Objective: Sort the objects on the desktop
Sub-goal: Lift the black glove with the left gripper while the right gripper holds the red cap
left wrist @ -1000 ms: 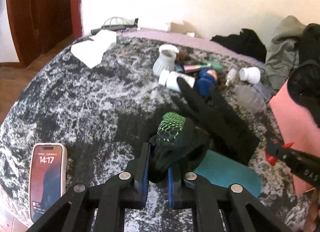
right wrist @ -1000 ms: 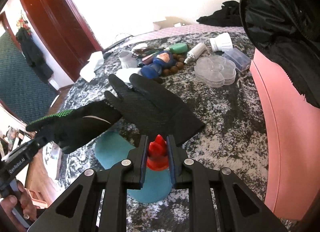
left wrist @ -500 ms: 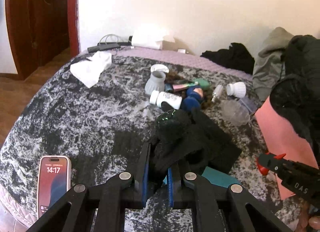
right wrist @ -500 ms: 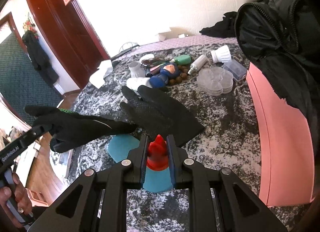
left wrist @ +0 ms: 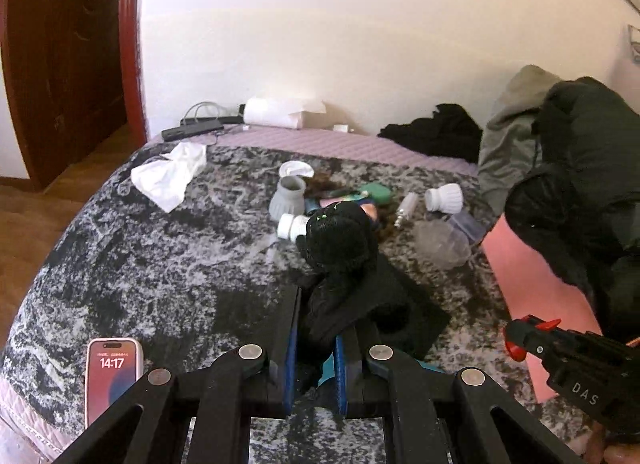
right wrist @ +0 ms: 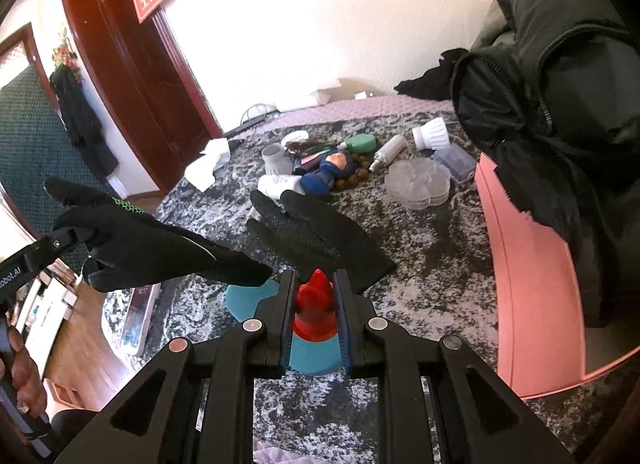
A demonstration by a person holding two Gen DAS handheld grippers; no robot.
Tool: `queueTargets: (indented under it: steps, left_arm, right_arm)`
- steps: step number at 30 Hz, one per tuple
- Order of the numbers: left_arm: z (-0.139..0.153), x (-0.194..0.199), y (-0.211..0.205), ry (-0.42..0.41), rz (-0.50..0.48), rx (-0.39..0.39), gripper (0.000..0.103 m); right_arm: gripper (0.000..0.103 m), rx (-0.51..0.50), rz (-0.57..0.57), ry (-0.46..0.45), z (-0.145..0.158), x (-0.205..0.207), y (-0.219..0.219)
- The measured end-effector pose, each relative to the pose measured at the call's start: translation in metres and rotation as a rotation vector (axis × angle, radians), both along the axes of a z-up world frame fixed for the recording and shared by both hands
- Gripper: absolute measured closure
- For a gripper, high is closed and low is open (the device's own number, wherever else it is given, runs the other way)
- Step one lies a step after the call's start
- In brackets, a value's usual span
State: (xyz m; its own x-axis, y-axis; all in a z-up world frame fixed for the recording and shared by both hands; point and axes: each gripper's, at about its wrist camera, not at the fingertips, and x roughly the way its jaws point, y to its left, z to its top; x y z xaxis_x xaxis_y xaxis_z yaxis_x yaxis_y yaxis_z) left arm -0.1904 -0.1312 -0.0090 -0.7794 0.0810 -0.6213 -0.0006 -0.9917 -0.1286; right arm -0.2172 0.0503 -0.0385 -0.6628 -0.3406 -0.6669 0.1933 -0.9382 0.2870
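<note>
My left gripper [left wrist: 313, 328] is shut on a black glove with green mesh [left wrist: 340, 256] and holds it in the air above the bed; it also shows in the right wrist view [right wrist: 160, 248]. A second black glove [right wrist: 320, 232] lies flat on the grey patterned blanket [left wrist: 160, 256]. My right gripper [right wrist: 314, 304] is shut on a small red toy [right wrist: 314, 300], above a teal pad [right wrist: 248, 296]; this gripper shows in the left wrist view [left wrist: 520, 340].
A heap of small things lies further back: grey cup [left wrist: 287, 202], white bottle [right wrist: 278, 184], blue doll [right wrist: 332, 170], clear round box [right wrist: 418, 182], white bulb [right wrist: 430, 134]. A phone [left wrist: 114, 376] lies front left. A pink bin [right wrist: 532, 276] and dark jackets [right wrist: 560, 104] stand right.
My left gripper has lifted the green-mesh glove up and back from the flat glove. My right gripper has kept the red toy and risen a little.
</note>
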Motion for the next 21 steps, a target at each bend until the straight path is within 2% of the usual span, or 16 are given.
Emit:
queueTargets:
  steps: [21]
  left_arm:
    - [0.031, 0.012, 0.069, 0.042, -0.143, -0.013, 0.094]
  right_arm:
    - [0.084, 0.020, -0.113, 0.076, 0.039, 0.055, 0.065]
